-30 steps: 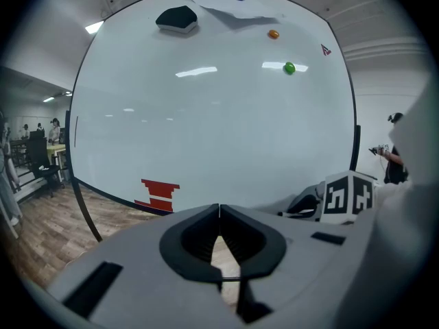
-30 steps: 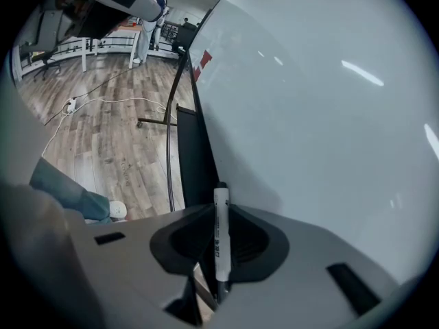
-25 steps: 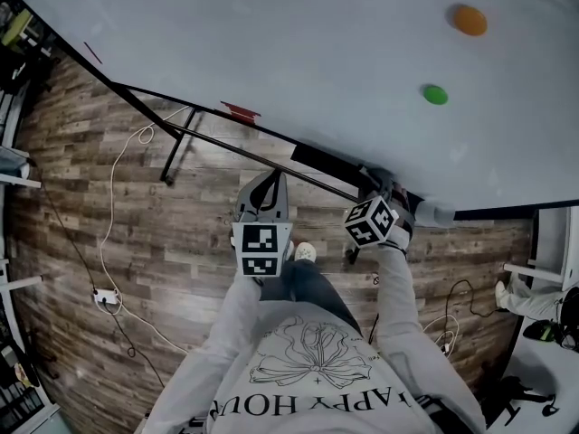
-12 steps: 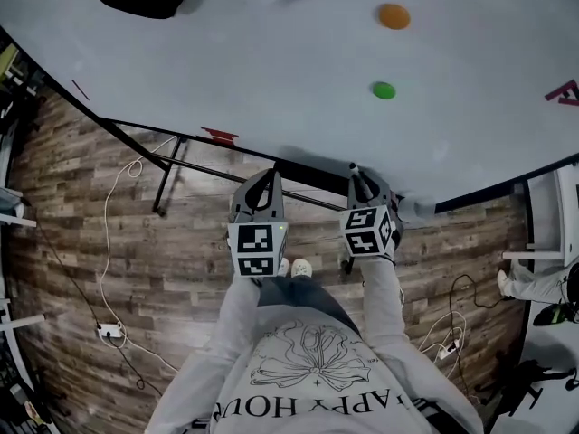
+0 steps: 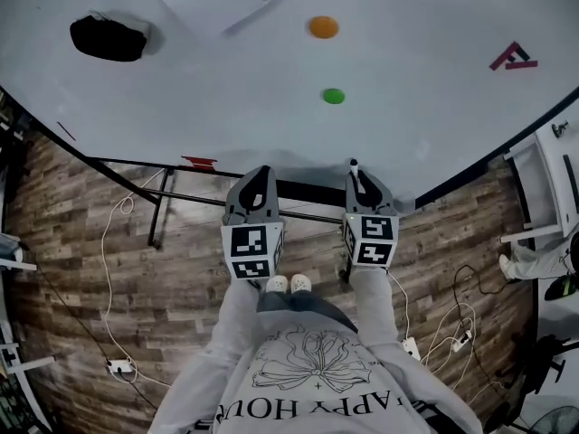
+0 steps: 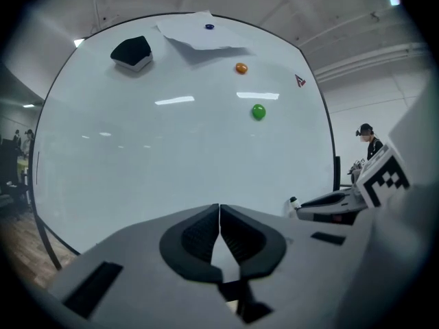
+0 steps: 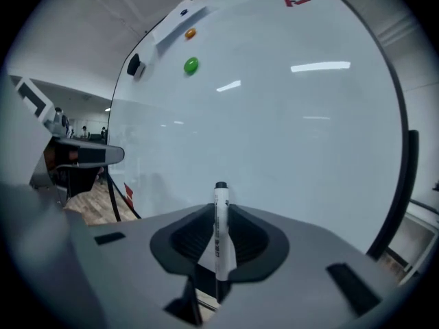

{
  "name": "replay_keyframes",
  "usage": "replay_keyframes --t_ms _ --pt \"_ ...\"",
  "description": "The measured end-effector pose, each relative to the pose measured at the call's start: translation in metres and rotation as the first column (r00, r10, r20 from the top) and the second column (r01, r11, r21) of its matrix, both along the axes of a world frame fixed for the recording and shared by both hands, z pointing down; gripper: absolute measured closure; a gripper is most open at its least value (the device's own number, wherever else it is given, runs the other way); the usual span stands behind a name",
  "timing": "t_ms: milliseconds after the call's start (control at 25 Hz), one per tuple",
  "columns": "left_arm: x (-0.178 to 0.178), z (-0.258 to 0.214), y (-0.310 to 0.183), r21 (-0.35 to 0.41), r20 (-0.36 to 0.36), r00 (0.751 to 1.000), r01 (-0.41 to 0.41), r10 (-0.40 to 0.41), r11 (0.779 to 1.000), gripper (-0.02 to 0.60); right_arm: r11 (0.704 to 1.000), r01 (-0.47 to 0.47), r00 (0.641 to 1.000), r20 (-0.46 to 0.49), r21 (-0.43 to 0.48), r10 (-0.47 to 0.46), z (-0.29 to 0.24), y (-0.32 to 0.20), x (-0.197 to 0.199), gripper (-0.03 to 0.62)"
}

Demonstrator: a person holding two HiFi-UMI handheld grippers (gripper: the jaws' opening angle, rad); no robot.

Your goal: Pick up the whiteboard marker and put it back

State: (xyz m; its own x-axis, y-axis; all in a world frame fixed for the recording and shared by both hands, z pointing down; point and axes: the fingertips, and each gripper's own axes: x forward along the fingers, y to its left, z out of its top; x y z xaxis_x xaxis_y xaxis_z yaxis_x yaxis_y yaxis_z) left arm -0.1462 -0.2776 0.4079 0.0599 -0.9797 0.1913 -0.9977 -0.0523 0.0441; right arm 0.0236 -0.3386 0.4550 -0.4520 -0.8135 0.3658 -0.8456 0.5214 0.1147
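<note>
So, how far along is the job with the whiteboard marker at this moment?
Done: the pickup; the right gripper has its jaws clamped on the whiteboard marker. In hand: the marker is held up before the whiteboard. Left: putting it back. The left gripper is shut and empty.

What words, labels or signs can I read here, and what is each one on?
"APPY HOU": on the person's grey sweatshirt, with unclear letters at either end.
Red angular logo on the white whiteboard: a sign, no sure letters.
White whiteboard marker: dark print on its barrel, too small to read.
Red tag at the whiteboard's lower edge: too blurred to read.
</note>
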Motion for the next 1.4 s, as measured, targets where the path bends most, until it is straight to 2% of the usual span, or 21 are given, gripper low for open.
replay_keyframes --t_ms 280,480,640,920,1400 --pt "0.034 -0.014 -0.013 0.031 0.006 0.997 -0.074 0.074 0.997 0.574 0.992 -0.103 0.99 0.102 0.066 0.096 -0.032 0.001 0.039 0.53" --pt "0.062 -0.022 -0.024 0.048 0.011 0.991 -0.13 0.13 0.99 0.574 0.966 -0.211 0.965 0.188 0.148 0.182 -0.061 -0.001 0.086 0.53" --pt "0.086 -0.024 -0.033 0.053 0.026 0.984 -0.175 0.174 0.983 0.574 0.94 -0.289 0.945 0.212 0.182 0.249 -0.069 -0.003 0.124 0.53" --pt "0.12 -0.017 -0.043 0.034 0.03 0.971 -0.238 0.237 0.971 0.574 0.913 -0.37 0.915 0.24 0.172 0.326 -0.052 -0.01 0.168 0.53" --pt "0.12 0.015 -0.046 -0.051 0.039 0.972 -0.229 0.231 0.972 0.574 0.917 -0.39 0.899 0.254 0.088 0.358 0.011 -0.025 0.184 0.528"
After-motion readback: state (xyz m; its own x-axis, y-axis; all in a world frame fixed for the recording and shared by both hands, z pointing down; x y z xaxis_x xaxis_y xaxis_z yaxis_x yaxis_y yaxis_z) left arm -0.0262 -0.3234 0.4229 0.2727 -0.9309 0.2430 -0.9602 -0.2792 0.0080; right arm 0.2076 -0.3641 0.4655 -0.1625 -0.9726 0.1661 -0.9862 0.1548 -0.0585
